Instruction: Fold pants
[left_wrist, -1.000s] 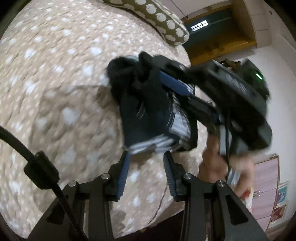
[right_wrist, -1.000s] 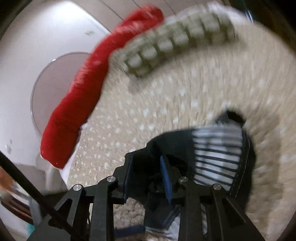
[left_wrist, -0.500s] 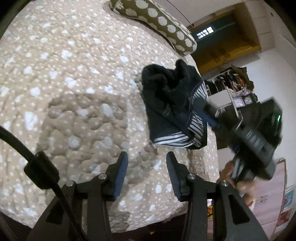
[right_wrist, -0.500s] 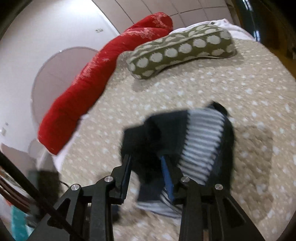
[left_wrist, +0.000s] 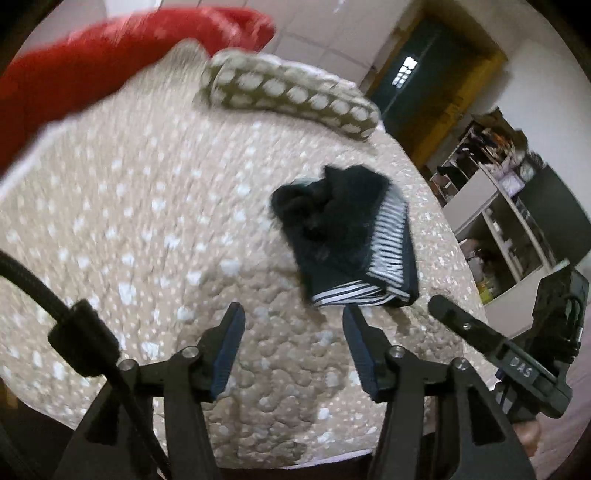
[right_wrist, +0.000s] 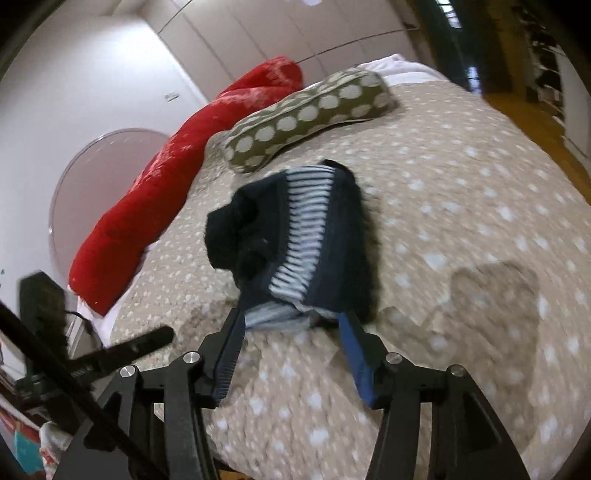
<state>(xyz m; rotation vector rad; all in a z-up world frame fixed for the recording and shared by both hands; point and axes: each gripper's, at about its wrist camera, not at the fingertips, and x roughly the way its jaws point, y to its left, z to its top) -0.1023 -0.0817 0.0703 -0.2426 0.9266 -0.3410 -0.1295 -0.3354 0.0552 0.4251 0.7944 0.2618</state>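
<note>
Dark navy pants (left_wrist: 343, 236) with a black-and-white striped waistband lie in a folded bundle on the beige spotted bedspread (left_wrist: 129, 221). They also show in the right wrist view (right_wrist: 295, 236). My left gripper (left_wrist: 293, 325) is open and empty, just short of the bundle's near edge. My right gripper (right_wrist: 291, 328) is open and empty, its fingertips right at the bundle's near edge. The right gripper's body shows at the lower right of the left wrist view (left_wrist: 498, 354).
An olive pillow with white dots (right_wrist: 306, 118) lies at the head of the bed. A red rolled blanket (right_wrist: 177, 177) lies along the far side. Shelves and a doorway (left_wrist: 491, 206) stand beyond the bed's right edge.
My right gripper let go of the pants, opened and drew back; the bundle now rests on the bed. My left gripper also pulled back and opened wider.
</note>
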